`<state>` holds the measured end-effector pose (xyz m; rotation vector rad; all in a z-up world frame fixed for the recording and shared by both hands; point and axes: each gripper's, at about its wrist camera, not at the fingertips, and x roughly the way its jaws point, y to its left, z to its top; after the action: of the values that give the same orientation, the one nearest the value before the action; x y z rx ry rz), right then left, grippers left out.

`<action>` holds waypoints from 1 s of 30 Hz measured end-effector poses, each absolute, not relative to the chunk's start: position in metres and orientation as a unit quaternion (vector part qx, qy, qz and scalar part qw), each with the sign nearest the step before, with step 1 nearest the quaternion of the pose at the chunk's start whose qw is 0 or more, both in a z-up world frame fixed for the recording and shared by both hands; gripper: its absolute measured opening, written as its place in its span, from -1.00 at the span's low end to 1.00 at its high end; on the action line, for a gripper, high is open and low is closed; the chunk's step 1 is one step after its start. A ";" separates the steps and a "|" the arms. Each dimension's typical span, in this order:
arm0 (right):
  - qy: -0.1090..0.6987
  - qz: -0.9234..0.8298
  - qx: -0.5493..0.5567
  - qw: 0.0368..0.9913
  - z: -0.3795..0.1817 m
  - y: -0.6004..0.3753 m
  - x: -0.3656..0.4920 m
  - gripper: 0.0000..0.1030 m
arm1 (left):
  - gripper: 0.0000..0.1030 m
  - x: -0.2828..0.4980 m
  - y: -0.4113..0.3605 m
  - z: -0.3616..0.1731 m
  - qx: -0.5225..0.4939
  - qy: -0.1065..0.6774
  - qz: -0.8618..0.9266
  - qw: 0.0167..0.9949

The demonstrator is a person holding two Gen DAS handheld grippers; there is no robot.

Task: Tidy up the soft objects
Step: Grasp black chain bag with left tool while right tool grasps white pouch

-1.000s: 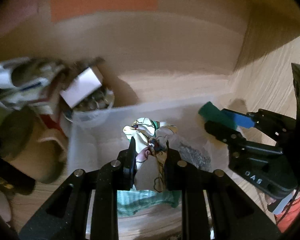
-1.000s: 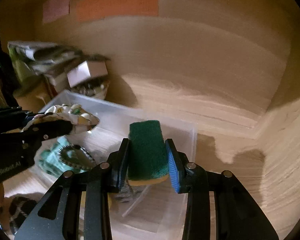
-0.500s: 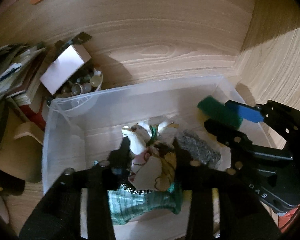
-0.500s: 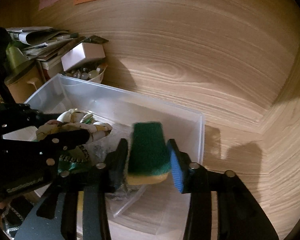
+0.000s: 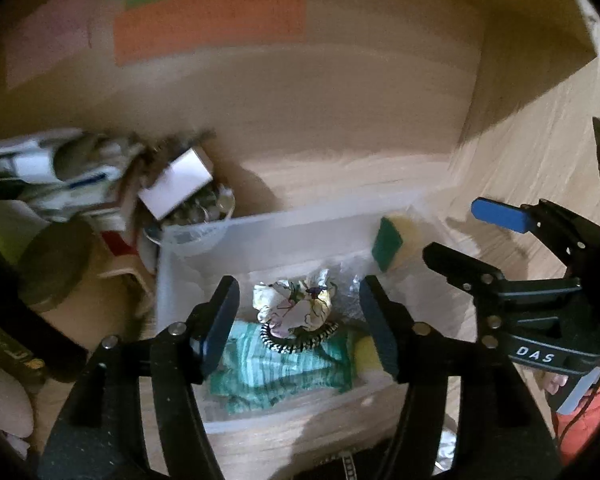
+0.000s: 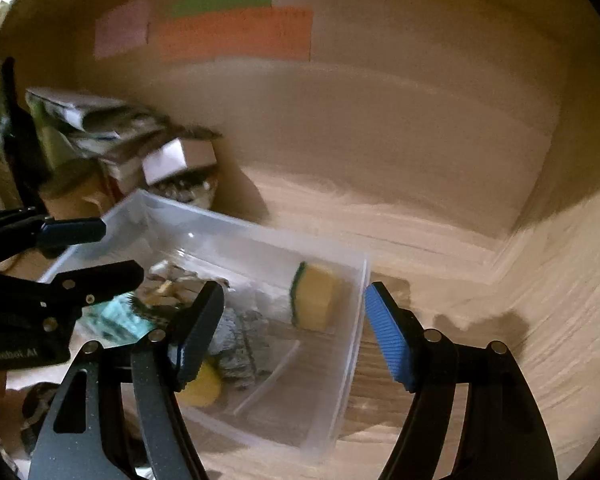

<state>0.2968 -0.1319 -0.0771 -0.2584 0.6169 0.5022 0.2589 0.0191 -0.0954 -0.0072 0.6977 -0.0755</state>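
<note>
With both tools held above it, the clear rectangular plastic bin [image 5: 188,240] on the pale wood-grain surface [image 6: 440,240] serves as the landmark for everything else. Over the bin's near edge, the left gripper [image 5: 300,320] has its jaws spread wide and grips nothing; the right gripper [image 6: 296,330], at the bin's right side, is likewise spread wide with nothing between its blue-padded fingers [image 6: 388,336]

Inside the bin, a crumpled cream cloth with a floral print [image 5: 296,304] lies near the middle, sitting on a dark coiled band [image 5: 296,338]. Under these is a folded teal and white striped fabric [image 5: 276,372] toward the bin's near wall. A green and yellow scouring sponge [image 6: 314,296] stands on edge in the bin's far right corner, touching neither gripper. A grey, rough-textured wad [image 6: 238,352] lies on the bin floor between cloth and sponge, with a round yellow piece [image 6: 202,392] just beside it

Outside the bin's far left corner stands a blurred pile with a small white box [image 5: 176,188] on top. Orange, green and pink paper notes [image 6: 236,32] hang on the wall beyond the bin
</note>
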 end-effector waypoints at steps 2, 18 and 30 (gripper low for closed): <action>0.287 0.250 -0.122 0.917 -0.069 -0.136 0.287 0.43 | 0.24 0.245 0.021 -0.086 0.000 0.324 -0.035 0.945; 0.266 0.285 -0.109 0.914 -0.081 -0.161 0.197 0.65 | 0.72 0.152 0.053 -0.097 -0.004 0.309 -0.004 0.951; 0.357 0.302 -0.067 0.881 -0.141 -0.152 0.171 0.65 | 0.72 0.130 0.067 -0.175 -0.037 0.406 0.000 0.913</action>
<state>0.1710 -0.1521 -0.1407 -0.1399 0.7427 0.6298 0.1304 0.0672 -0.1751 -0.0767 0.8359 -0.0008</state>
